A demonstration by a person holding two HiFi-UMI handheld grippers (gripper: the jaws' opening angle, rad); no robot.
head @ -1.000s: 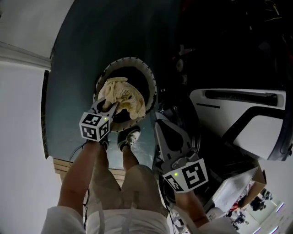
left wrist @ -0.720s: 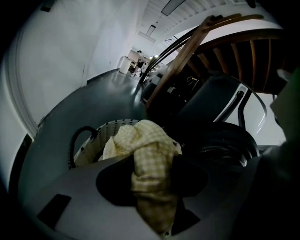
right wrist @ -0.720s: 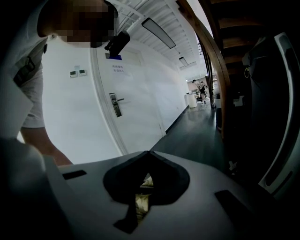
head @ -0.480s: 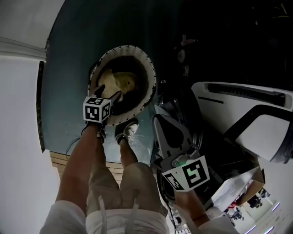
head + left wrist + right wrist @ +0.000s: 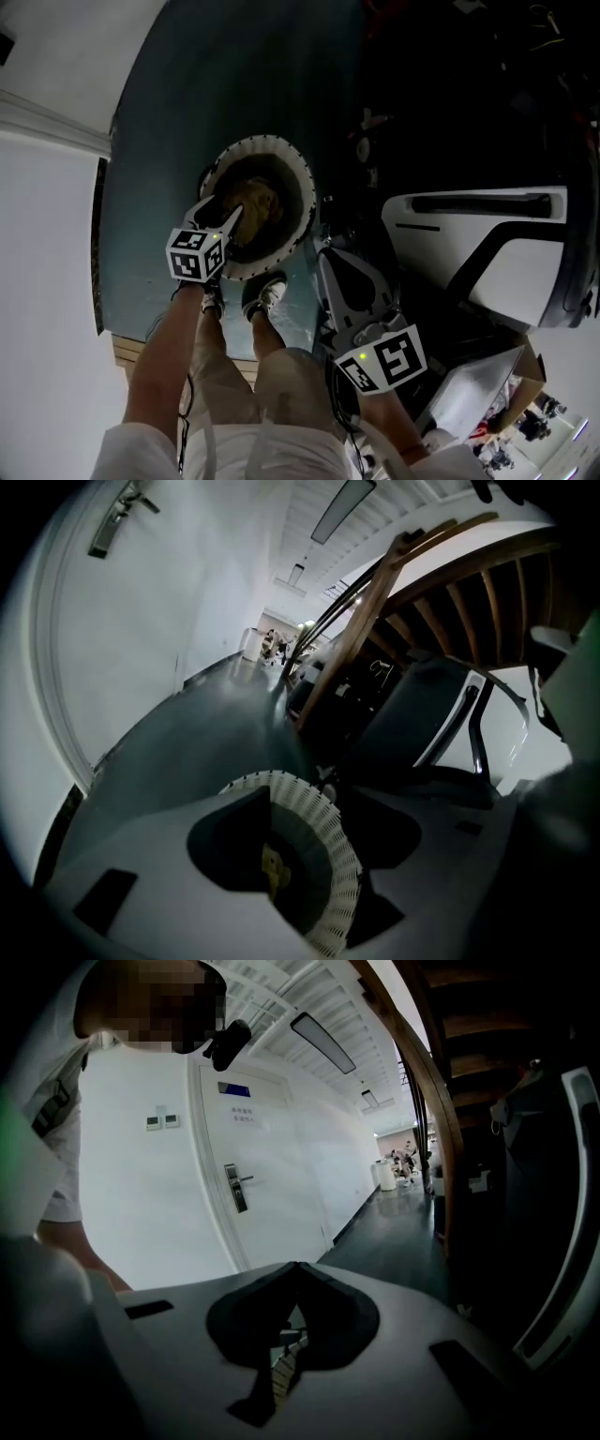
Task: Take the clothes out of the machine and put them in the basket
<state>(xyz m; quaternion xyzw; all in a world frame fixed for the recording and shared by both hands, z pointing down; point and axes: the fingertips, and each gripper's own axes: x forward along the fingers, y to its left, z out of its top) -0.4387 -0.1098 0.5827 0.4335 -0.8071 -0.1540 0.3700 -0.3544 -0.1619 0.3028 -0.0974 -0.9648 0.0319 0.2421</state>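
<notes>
Left gripper view shows cloth (image 5: 272,866) below parted, empty left gripper (image 5: 232,214); head view adds basket (image 5: 305,199) rim ahead; right gripper (image 5: 295,1265) closed, empty.

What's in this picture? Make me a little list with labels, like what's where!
basket: round, white slatted rim, on the dark floor
cloth: yellowish, lying inside the basket
left gripper: over the basket's near rim, jaws apart, holding nothing
right gripper: lower down, near the machine, jaws together, holding nothing
machine: white, at the right
shoes: just below the basket
</notes>
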